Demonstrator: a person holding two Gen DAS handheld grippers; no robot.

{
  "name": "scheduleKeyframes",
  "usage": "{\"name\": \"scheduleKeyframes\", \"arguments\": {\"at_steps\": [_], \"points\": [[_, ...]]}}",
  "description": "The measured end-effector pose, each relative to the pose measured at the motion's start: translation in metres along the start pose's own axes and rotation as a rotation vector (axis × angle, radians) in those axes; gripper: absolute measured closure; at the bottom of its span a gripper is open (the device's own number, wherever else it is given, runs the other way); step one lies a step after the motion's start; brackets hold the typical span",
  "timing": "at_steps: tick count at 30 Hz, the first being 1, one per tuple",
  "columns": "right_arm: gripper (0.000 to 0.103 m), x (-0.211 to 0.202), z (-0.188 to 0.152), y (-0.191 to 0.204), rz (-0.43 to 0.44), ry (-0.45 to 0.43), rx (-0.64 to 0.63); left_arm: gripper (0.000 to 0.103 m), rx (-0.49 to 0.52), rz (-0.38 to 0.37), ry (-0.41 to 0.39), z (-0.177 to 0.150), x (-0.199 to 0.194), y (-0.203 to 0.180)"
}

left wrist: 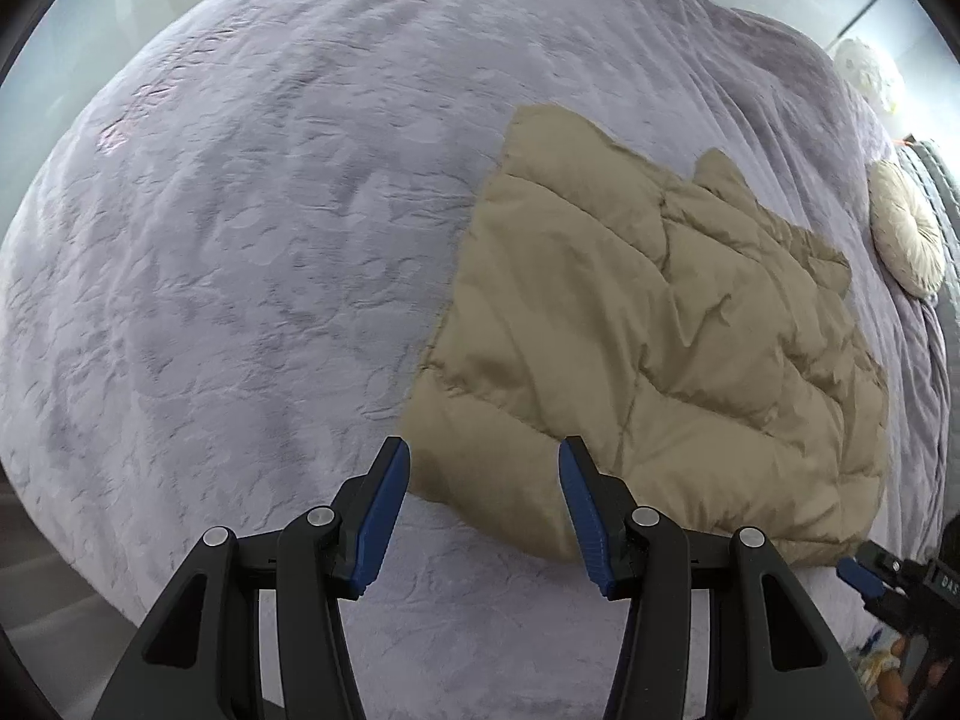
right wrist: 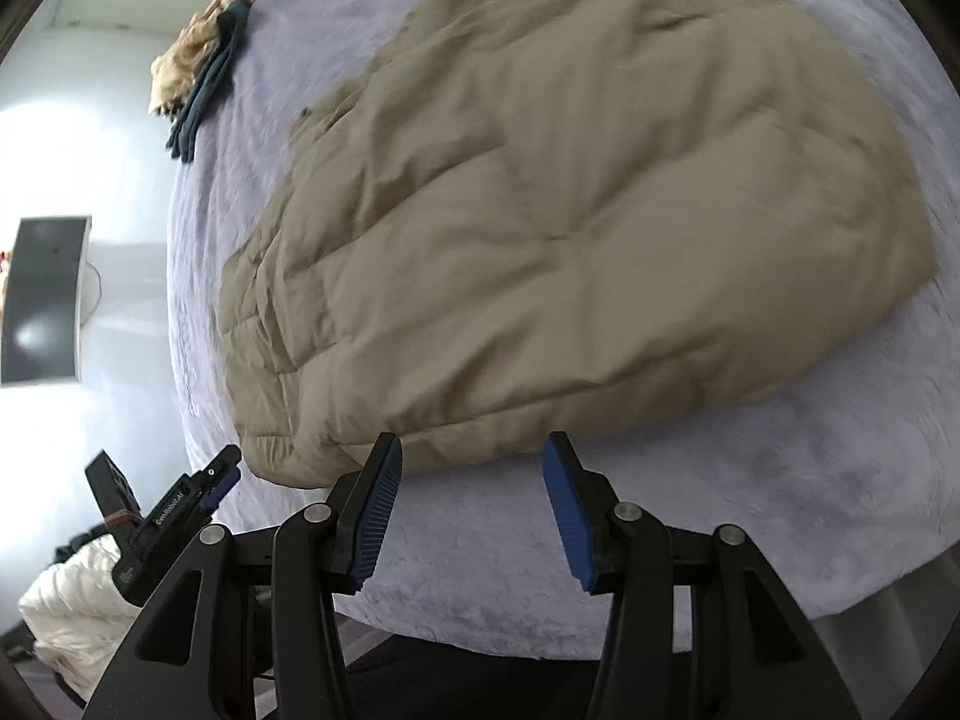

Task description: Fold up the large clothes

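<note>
Both grippers empty and above the bed. Left gripper (left wrist: 483, 495) has jaws parted about halfway, nothing between the pads, hovering over the near left corner of the tan puffer jacket (left wrist: 648, 336). Right gripper (right wrist: 471, 492) same story: jaws parted, pads clear of fabric, sitting just off the jacket's near hem (right wrist: 456, 438); right wrist view is a bit motion-blurred. Each gripper shows at the edge of the other's view, so they flank the near edge. Jacket lies flat on the lavender bedspread (left wrist: 240, 240), already doubled into a rough rectangle, quilted panels up, a pointed flap sticking out at the far edge, can't tell whether it's collar or sleeve. Reads to me as between folds: a fold looks laid down and released, next grasp not started. Next move probably calls for both grippers dropping to the near hem corners, pinching through the thick padding, then carrying the edge over to the far side; puffy fill will likely spring back, so press it flat after. Farther out: round cream cushion (left wrist: 906, 228) to the right, pile of dark and tan clothes (right wrist: 204, 54) at the bed's far edge, dark screen (right wrist: 45, 300) on the wall.
</note>
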State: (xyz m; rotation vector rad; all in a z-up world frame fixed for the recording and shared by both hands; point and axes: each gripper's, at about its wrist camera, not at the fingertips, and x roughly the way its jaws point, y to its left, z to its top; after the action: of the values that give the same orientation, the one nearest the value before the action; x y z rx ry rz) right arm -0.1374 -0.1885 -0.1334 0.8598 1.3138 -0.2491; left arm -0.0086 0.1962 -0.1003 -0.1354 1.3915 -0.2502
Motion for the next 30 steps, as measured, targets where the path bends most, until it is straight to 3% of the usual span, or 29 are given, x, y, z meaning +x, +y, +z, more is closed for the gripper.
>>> {"name": "scheduleKeyframes", "arguments": {"at_steps": [2, 3, 4, 5, 12, 14, 21, 23, 30], "points": [[0.050, -0.003, -0.001, -0.003, -0.009, 0.005, -0.007, 0.046, 0.021, -0.001, 0.014, 0.001, 0.004, -0.004], [0.050, -0.008, -0.006, -0.005, -0.010, 0.010, -0.010, 0.024, 0.032, 0.003, 0.019, 0.002, 0.005, -0.005], [0.050, -0.005, -0.006, -0.001, -0.012, 0.014, -0.011, 0.015, 0.041, 0.006, 0.019, 0.002, 0.006, -0.006], [0.050, -0.004, -0.006, 0.005, -0.013, 0.016, -0.012, 0.013, 0.050, 0.001, 0.011, 0.003, 0.005, -0.006], [0.050, 0.025, 0.001, 0.037, -0.029, 0.029, -0.022, 0.012, 0.088, -0.001, 0.010, 0.014, 0.009, -0.004], [0.050, 0.028, 0.002, 0.041, -0.039, 0.027, -0.028, 0.000, 0.088, 0.011, 0.001, 0.018, 0.011, -0.002], [0.050, 0.028, 0.000, 0.037, -0.060, 0.018, -0.025, 0.000, 0.159, 0.014, 0.000, 0.029, 0.027, -0.003], [0.050, 0.028, -0.001, 0.041, -0.066, 0.009, -0.033, 0.000, 0.152, -0.014, 0.023, 0.033, 0.032, 0.001], [0.050, 0.033, -0.011, 0.065, -0.111, 0.039, -0.146, 0.000, 0.064, -0.239, 0.115, 0.042, 0.050, 0.040]]}}
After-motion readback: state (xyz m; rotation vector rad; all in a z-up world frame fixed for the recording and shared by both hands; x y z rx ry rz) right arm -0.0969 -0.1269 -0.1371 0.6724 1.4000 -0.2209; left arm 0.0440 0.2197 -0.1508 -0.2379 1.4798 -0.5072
